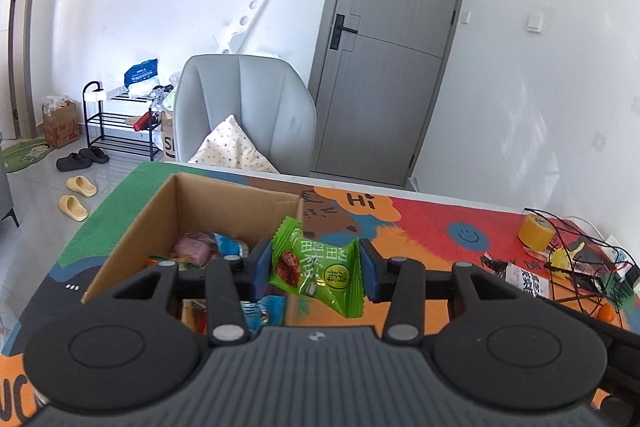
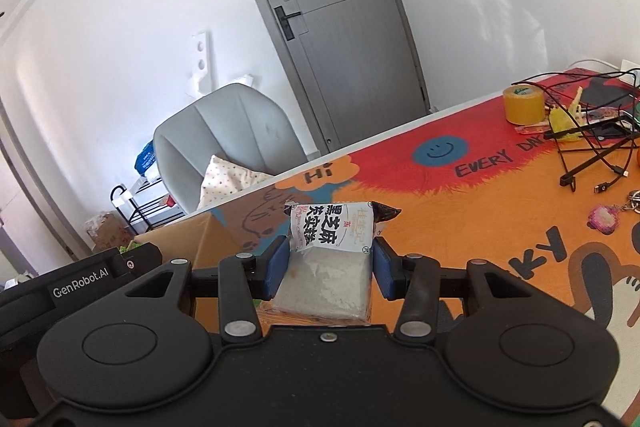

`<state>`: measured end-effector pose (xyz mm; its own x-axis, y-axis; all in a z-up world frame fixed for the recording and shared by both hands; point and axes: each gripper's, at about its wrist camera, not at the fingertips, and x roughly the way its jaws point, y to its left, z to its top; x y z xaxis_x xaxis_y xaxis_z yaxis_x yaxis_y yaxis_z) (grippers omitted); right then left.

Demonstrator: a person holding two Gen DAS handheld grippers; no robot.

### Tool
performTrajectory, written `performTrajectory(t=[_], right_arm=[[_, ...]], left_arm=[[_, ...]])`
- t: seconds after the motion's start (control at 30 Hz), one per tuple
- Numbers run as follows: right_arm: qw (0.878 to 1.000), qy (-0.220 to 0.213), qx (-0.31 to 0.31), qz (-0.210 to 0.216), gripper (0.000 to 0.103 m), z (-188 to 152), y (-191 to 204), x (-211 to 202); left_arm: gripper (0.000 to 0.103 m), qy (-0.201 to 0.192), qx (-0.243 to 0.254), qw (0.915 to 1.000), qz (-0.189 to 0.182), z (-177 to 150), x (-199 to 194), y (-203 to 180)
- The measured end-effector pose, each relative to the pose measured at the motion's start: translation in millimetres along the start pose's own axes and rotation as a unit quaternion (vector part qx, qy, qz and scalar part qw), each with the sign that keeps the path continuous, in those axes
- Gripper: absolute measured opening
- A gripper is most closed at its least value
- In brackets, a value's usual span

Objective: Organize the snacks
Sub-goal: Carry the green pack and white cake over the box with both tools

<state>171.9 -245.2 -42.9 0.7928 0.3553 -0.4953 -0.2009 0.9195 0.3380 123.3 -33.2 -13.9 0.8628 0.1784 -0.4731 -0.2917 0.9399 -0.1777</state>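
Green candy (image 1: pixel 316 263), pinched in the left hand-held gripper (image 1: pixel 316 265) at centre frame over the box (image 1: pixel 132 227) wall, may drop outside; the right hand-held gripper (image 2: pixel 330 263) clamps a cake pack (image 2: pixel 332 247).

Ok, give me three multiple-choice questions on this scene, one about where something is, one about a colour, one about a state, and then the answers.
1. Where is the tape roll?
A. in the box
B. on the table by the cables
C. on the chair

2. What colour is the wrapper in the left gripper?
A. green
B. purple
C. white

3. What is the right gripper doing?
A. hanging open and empty
B. shut on a white packet
C. shut on the tape roll

Answers:
1 B: it stands on the table beside the cables.
2 A: the green packet sits between its pads.
3 B: the white packet is clamped between its pads.
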Motion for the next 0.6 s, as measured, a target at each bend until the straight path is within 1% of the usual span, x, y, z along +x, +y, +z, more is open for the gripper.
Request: performTrajectory(t=[0.3, 0.6], right_arm=[[1.000, -0.002, -0.019, 0.020, 0.046, -2.4, 27.5, -2.2], [0.998, 0.013, -0.046, 0.043, 0.046, -3.7, 67.5, 18.8]], left_arm=[[0.044, -0.012, -0.018, 0.9996, 0.017, 4.8, -16.7, 34.7], [0.044, -0.011, -0.041, 0.9984, 0.037, 17.9, -9.3, 72.4]])
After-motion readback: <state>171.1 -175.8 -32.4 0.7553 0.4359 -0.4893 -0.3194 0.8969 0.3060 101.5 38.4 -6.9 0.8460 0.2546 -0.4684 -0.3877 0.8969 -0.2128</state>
